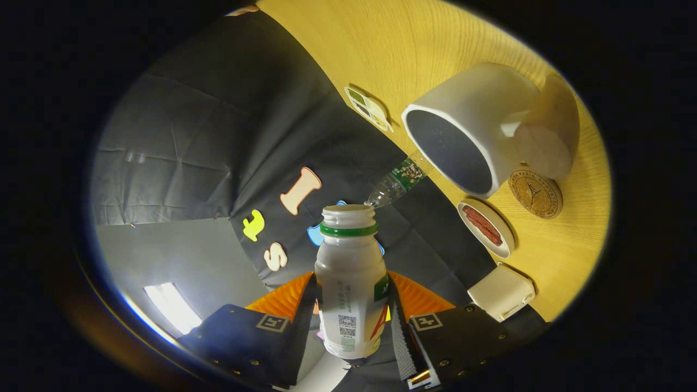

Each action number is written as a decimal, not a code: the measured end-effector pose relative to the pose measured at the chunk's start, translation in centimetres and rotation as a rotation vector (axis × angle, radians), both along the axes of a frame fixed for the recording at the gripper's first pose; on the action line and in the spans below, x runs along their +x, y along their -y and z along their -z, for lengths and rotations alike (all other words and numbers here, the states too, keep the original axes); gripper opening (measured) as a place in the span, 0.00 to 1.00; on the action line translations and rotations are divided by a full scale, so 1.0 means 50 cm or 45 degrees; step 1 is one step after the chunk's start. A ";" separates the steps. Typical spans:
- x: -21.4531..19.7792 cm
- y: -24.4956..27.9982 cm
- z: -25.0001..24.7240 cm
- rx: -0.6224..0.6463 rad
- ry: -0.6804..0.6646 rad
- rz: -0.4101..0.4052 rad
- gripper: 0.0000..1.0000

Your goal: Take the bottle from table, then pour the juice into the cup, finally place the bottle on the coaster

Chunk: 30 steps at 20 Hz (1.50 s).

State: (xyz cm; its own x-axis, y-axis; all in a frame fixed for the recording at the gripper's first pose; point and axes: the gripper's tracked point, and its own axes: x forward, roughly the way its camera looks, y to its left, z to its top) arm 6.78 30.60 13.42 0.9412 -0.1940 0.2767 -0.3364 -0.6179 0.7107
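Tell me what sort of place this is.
Likely a staged recording booth, not a real kitchen: black cloth wall behind a bare wooden table laid with props, a white cup, a cork coaster and small dishes. The gripper is shut on an uncapped bottle.

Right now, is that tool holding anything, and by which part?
Yes: the tool holds the bottle, its two fingers pressing on opposite sides of the lower body, below the open neck.

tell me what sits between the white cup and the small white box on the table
In the gripper view, a small white dish with reddish strips lies between the white cup and the white box, with a round cork coaster just beside that line.
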 end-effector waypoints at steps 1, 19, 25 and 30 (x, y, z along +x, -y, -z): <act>0.000 -0.004 0.000 0.005 0.002 -0.001 0.67; 0.030 -0.087 0.098 -1.361 -0.391 0.059 0.66; 0.049 -0.098 0.119 -1.898 -0.511 0.149 0.66; 0.077 -0.103 0.153 -2.279 -0.641 0.215 0.67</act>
